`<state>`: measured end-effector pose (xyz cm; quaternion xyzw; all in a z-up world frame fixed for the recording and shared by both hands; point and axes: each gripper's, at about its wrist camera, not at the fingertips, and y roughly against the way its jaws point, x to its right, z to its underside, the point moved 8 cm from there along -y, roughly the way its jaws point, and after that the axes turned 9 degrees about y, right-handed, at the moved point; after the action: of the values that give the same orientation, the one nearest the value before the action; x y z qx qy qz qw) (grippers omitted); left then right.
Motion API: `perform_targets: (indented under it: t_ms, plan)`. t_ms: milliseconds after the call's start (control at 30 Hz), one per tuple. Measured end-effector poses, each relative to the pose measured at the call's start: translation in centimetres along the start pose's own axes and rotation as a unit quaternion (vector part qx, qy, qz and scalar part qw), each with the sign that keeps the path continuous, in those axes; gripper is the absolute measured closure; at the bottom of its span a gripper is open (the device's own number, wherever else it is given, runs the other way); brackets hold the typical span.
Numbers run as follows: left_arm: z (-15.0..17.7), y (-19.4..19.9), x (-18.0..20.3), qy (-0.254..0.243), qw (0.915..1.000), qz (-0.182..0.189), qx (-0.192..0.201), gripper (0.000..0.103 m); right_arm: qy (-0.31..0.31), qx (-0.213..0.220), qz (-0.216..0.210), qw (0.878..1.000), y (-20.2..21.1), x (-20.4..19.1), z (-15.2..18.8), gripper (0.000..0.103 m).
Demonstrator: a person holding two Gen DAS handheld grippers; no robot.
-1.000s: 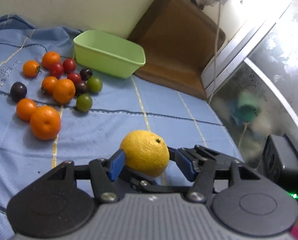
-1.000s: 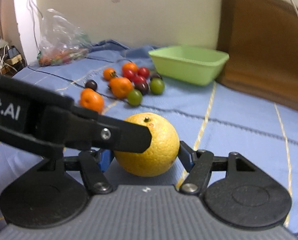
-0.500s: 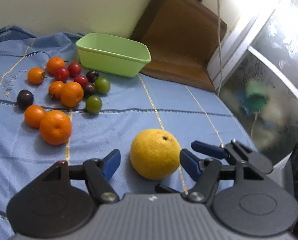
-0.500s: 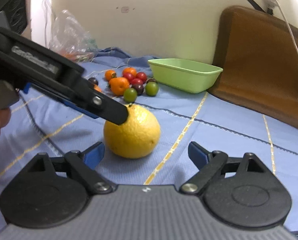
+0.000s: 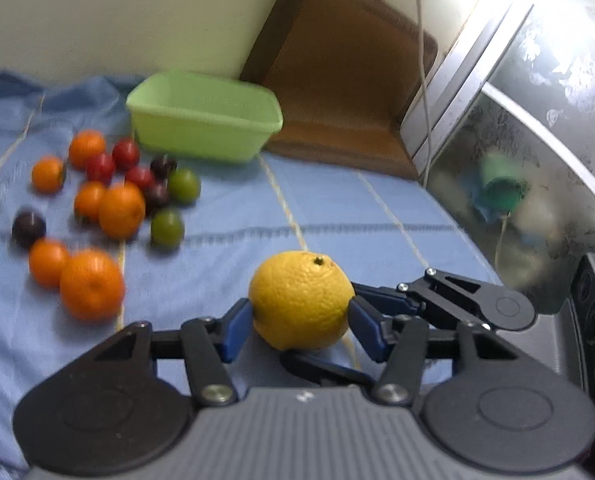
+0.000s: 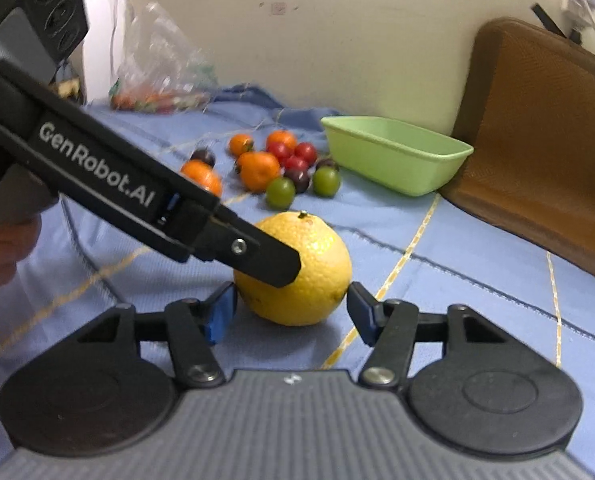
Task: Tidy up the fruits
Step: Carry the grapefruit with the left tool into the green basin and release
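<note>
Yellow orange [image 5: 302, 300] resting on the blue bedsheet [image 5: 337, 208], well short of the green tub [image 5: 205, 120]; left hand-held gripper [image 5: 301, 326] clenched on its flanks; right hand-held gripper [image 6: 291, 308] bracketing it, pads at the rind, contact uncertain; fruit likely firm, fairly heavy, pebbled rind unslippery, best held at the equator; underside hidden; small fruits [image 5: 109, 200] blurred.

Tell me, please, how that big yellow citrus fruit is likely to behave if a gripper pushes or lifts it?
The yellow citrus fruit is nearly round and sits free on the blue cloth, so a sideways push would probably roll it. Its pebbled rind looks firm, likely grippy for the pads. It dwarfs the nearby tomatoes, so probably heavier.
</note>
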<state>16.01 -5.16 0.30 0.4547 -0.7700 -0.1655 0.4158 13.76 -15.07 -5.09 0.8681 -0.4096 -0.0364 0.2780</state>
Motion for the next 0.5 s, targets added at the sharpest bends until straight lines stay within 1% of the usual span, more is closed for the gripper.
perform_targets:
  t_ms: [67, 133, 167, 233, 300, 367, 500]
  plan:
    - [-2.2, 0.6, 0.8, -0.017, 0.9996, -0.002, 0.023, 0.049, -0.004, 0.019, 0.009, 1.0, 0.2, 1.0, -1.5, 0.04]
    - [-4.9, 1.0, 1.6, -0.037, 0.998, -0.012, 0.049, 0.049, 0.006, 0.043, 0.022, 0.999, 0.1, 2.1, -3.5, 0.04]
    - [-6.6, 1.0, 1.9, -0.049, 0.9966, -0.019, 0.063, 0.049, 0.013, 0.055, 0.031, 0.998, -0.2, 2.9, -4.7, 0.04]
    - [-9.6, 0.3, 2.2, -0.061, 0.9947, -0.031, 0.077, 0.049, 0.018, 0.07, 0.043, 0.996, -1.3, 4.7, -7.1, 0.04]
    - [-12.4, -0.9, 1.9, -0.06, 0.9941, -0.039, 0.081, 0.05, 0.01, 0.075, 0.046, 0.996, -3.0, 6.9, -9.1, 0.04]
    - [-14.8, -2.9, 1.1, -0.051, 0.9949, -0.043, 0.076, 0.051, 0.004, 0.073, 0.05, 0.996, -5.1, 8.8, -10.5, 0.04]
    - [-17.0, -7.1, -1.3, -0.013, 0.9976, -0.045, 0.05, 0.051, -0.015, 0.05, 0.054, 0.997, -9.8, 11.9, -11.2, 0.04]
